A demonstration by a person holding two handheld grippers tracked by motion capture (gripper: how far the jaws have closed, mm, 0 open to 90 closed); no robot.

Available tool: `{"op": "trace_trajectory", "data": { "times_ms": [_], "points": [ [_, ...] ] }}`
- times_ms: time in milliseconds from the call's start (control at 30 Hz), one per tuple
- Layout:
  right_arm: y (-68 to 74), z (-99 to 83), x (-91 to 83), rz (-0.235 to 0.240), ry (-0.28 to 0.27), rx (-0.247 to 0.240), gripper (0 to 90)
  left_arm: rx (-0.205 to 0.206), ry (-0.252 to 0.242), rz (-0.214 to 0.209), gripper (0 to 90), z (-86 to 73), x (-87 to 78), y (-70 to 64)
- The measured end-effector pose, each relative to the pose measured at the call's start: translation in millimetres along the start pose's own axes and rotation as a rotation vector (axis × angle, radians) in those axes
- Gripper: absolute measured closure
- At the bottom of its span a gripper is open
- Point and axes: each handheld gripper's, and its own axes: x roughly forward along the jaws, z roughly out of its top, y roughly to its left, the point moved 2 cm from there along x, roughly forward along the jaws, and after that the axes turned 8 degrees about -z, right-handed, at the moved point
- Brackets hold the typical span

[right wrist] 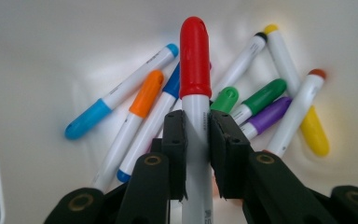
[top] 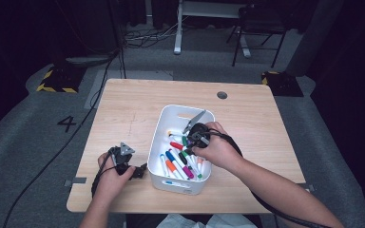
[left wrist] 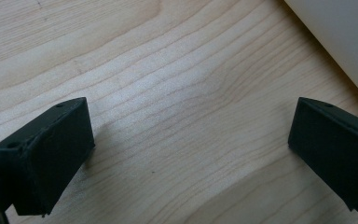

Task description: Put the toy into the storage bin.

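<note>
The right hand-held gripper (right wrist: 196, 140) is seen inside the white bin (top: 164, 124), clamped on the white barrel of a red-capped marker (right wrist: 195, 70), which is held upright between its jaws above the other markers. The marker's lower end is cut off at the bottom edge of the right gripper view. In the high view, the right hand-held gripper is largely covered by the hand (top: 218, 149), and the held marker is hard to make out among the loose markers (top: 178, 164). The left hand-held gripper (left wrist: 191, 154) is held with jaws spread wide over bare bench (left wrist: 168, 70), gripping nothing, with the bin's wall cut off at the frame corner.
</note>
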Motion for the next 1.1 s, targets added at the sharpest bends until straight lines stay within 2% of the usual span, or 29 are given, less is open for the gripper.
{"op": "trace_trajectory", "data": {
  "times_ms": [33, 100, 133, 167, 200, 267, 300, 333, 400, 500, 700, 900, 933, 967, 1000, 1033, 1067, 1100],
  "points": [
    [1.2, -0.1, 1.3, 0.022, 0.002, -0.002, 67.7, 0.003, -0.001, 0.004, 0.4, 0.2, 0.1, 0.2],
    [3.6, 0.1, 1.3, 0.023, -0.016, 0.006, 49.5, 0.003, 0.0, 0.006, 0.3, 0.3, 0.1, 0.3],
    [4.8, 0.0, 0.3, 0.026, -0.029, 0.007, 44.2, 0.003, -0.003, 0.008, 0.3, 0.2, 0.4, 0.2],
    [4.8, 0.0, 0.3, 0.026, -0.029, 0.007, 44.2, 0.003, -0.003, 0.008, 0.3, 0.2, 0.4, 0.2],
    [6.3, -0.2, -4.4, 0.044, -0.073, 0.004, 36.1, 0.002, -0.002, 0.004, 0.3, 0.4, 0.5, 0.1],
    [6.5, -0.8, -12.4, 0.035, -0.105, -0.004, 32.1, 0.005, -0.006, 0.009, 0.3, 0.8, 0.8, 0.4],
    [6.5, -0.8, -12.4, 0.035, -0.105, -0.004, 32.1, 0.005, -0.006, 0.009, 0.3, 0.8, 0.8, 0.4],
    [6.6, -1.1, -17.4, 0.034, -0.129, -0.007, 30.7, 0.003, -0.008, 0.01, 0.3, 0.9, 1.1, 0.3],
    [7.0, -3.4, -28.9, 0.037, -0.138, 0.025, 29.4, -0.002, -0.008, 0.008, 0.3, 1.1, 1.5, 0.0],
    [2.3, -11.4, -47.3, 0.035, -0.182, 0.044, 28.6, 0.0, -0.004, 0.005, 0.3, 1.6, 1.8, 0.3],
    [-4.1, -24.3, -63.5, 0.013, -0.213, 0.059, 27.0, -0.001, -0.003, 0.008, 0.2, 2.1, 2.3, 0.2],
    [-11.6, -44.9, -82.0, -0.023, -0.237, 0.095, 25.2, 0.003, -0.005, 0.012, 0.2, 3.3, 3.0, 0.9],
    [-16.1, -54.9, -88.5, -0.032, -0.243, 0.114, 24.8, 0.0, -0.008, 0.013, 0.2, 4.0, 4.0, 0.9],
    [-16.1, -54.9, -88.5, -0.032, -0.243, 0.114, 24.8, 0.0, -0.008, 0.013, 0.1, 4.0, 4.0, 0.9],
    [-20.0, -63.3, -92.4, -0.04, -0.247, 0.126, 24.7, -0.001, -0.005, 0.006, 0.2, 4.8, 4.5, 1.1],
    [-20.0, -63.3, -92.4, -0.04, -0.247, 0.126, 24.7, -0.001, -0.005, 0.006, 0.1, 4.8, 4.5, 1.1],
    [-24.8, -74.2, -95.2, -0.046, -0.245, 0.141, 24.5, -0.003, -0.004, 0.005, 0.1, 5.4, 5.0, 1.2],
    [-24.8, -74.2, -95.2, -0.046, -0.245, 0.141, 24.5, -0.003, -0.004, 0.005, 0.1, 5.4, 5.0, 1.2]
  ]
}}
